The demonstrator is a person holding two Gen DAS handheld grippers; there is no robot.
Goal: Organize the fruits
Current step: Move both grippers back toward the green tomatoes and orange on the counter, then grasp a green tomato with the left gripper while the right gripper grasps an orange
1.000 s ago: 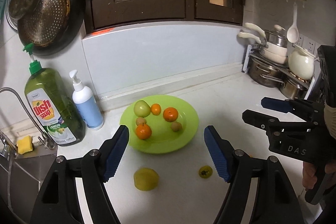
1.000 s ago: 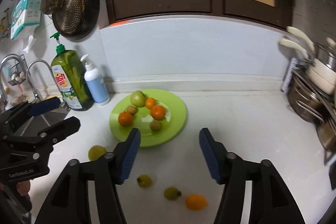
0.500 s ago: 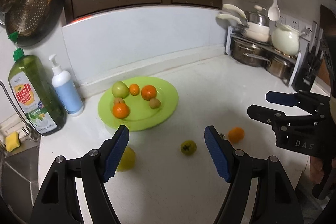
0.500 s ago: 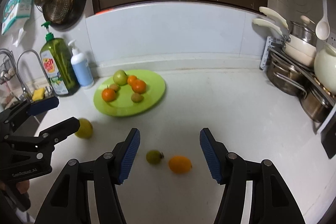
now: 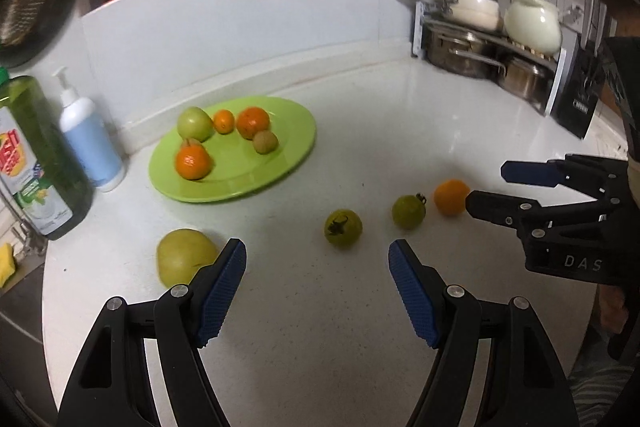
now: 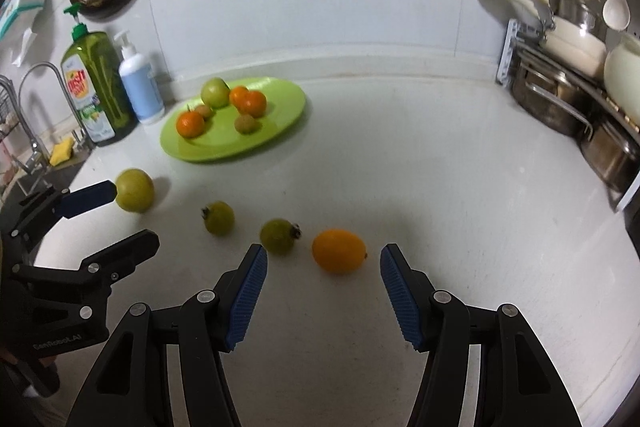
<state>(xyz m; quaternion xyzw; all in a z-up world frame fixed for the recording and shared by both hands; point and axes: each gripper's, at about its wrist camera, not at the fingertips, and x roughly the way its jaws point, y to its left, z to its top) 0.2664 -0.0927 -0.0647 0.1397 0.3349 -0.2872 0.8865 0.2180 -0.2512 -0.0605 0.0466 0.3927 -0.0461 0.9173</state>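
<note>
White desk (image 6: 420, 187) holds a green plate (image 6: 280, 115) near the back wall, already carrying a green apple, several oranges and small brown fruits. Four fruits lie loose on the desk in front of it: a large yellow-green fruit (image 6: 134, 190), two small green fruits (image 6: 219, 217) (image 6: 278, 235), and an orange (image 6: 339, 251).

Right gripper (image 6: 322, 291) is open and empty, jaws framing the orange, which sits just ahead of the pads and apart from them. Judged: lined up to take the orange first, it being nearest that side.

Left gripper (image 5: 316, 287) is likewise open, holding nothing; the large yellow-green fruit (image 5: 185, 255) sits just beside its left finger, one green fruit (image 5: 343, 228) ahead between the jaws. Each hand seems assigned the fruit on its own side.

Left wrist view shows the right gripper (image 5: 486, 189) side-on, its lower finger tip close to the orange (image 5: 451, 196); contact cannot be told. Right wrist view alone shows the tap (image 6: 40, 99) and sponge (image 6: 61, 151) at the sink end.
</note>
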